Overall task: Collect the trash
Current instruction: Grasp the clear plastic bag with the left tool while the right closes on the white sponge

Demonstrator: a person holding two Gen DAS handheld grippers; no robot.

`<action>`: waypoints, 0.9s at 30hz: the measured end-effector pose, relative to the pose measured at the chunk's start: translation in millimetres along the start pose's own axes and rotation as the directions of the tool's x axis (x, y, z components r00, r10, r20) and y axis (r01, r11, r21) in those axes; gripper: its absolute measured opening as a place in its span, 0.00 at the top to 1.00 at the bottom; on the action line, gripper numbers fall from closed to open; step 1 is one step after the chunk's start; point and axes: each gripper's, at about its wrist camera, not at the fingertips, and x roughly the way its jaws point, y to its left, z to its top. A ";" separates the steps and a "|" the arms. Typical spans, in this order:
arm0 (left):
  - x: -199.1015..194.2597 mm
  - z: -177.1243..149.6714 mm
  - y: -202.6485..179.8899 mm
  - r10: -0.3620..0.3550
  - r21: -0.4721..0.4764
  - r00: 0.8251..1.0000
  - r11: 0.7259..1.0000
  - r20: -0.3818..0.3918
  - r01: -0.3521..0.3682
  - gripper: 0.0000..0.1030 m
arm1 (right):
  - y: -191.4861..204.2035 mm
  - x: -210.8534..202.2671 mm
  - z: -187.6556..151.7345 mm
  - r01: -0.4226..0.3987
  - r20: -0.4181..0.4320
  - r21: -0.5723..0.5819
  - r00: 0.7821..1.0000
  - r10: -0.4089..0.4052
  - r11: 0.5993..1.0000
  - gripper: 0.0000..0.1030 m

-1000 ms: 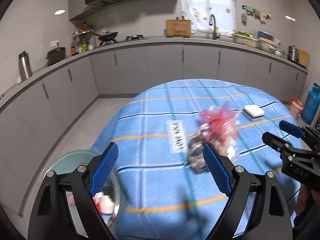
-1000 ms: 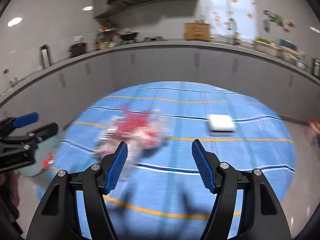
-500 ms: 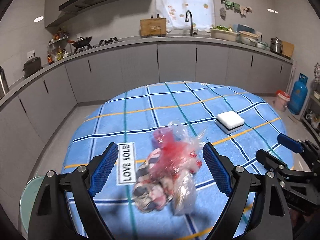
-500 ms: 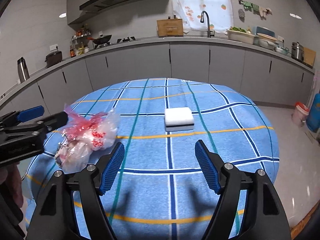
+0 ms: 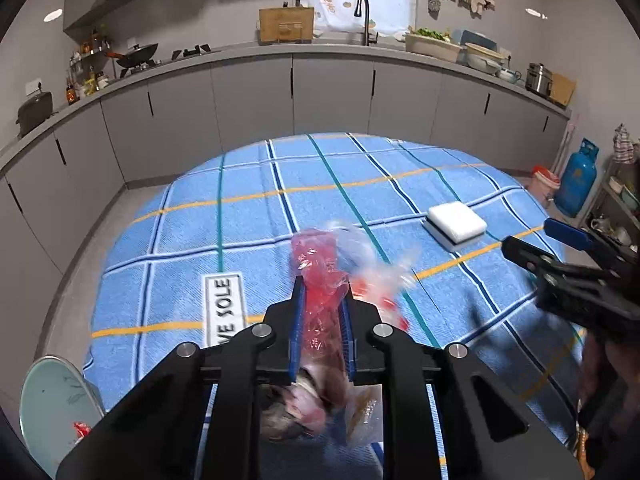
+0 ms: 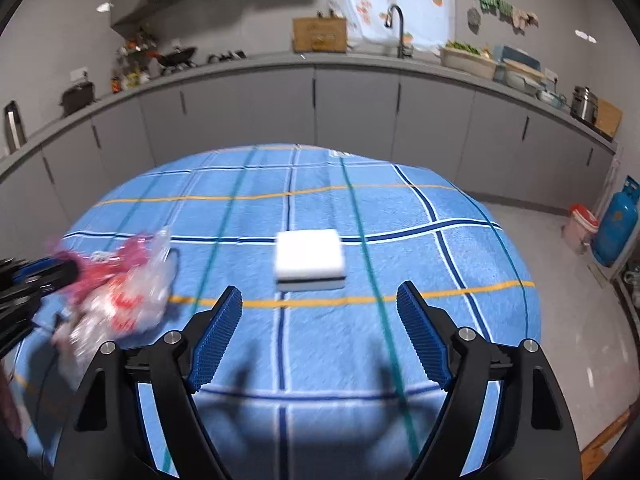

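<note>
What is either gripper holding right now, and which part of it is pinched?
The left gripper is shut on the plastic trash bundle, pinching its red bag part; the rest hangs loose. The right gripper is open, holding nothing.

A round table under a blue plaid cloth fills mid-frame. A white sponge block lies at its centre; crumpled plastic trash lies at left.
</note>
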 end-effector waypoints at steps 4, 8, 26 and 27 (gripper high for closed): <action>-13.7 7.2 11.9 0.002 -0.022 0.999 1.000 0.042 -0.001 0.85 | 3.5 26.4 17.8 0.025 -0.049 -0.021 0.998 -0.026 0.999 0.20; -23.2 9.3 16.8 0.042 -0.019 0.996 0.999 0.083 -0.040 0.85 | 15.3 50.5 28.2 0.029 -0.108 -0.050 0.994 -0.034 0.998 0.19; 6.6 11.1 47.8 0.136 -0.086 0.988 0.988 0.073 -0.129 0.85 | 16.4 83.2 19.1 0.037 -0.206 -0.022 0.978 -0.041 0.999 0.48; 6.1 11.4 48.6 0.138 -0.088 0.988 0.987 0.071 -0.131 0.85 | 15.3 77.8 18.3 0.034 -0.198 -0.018 0.980 -0.037 0.999 0.48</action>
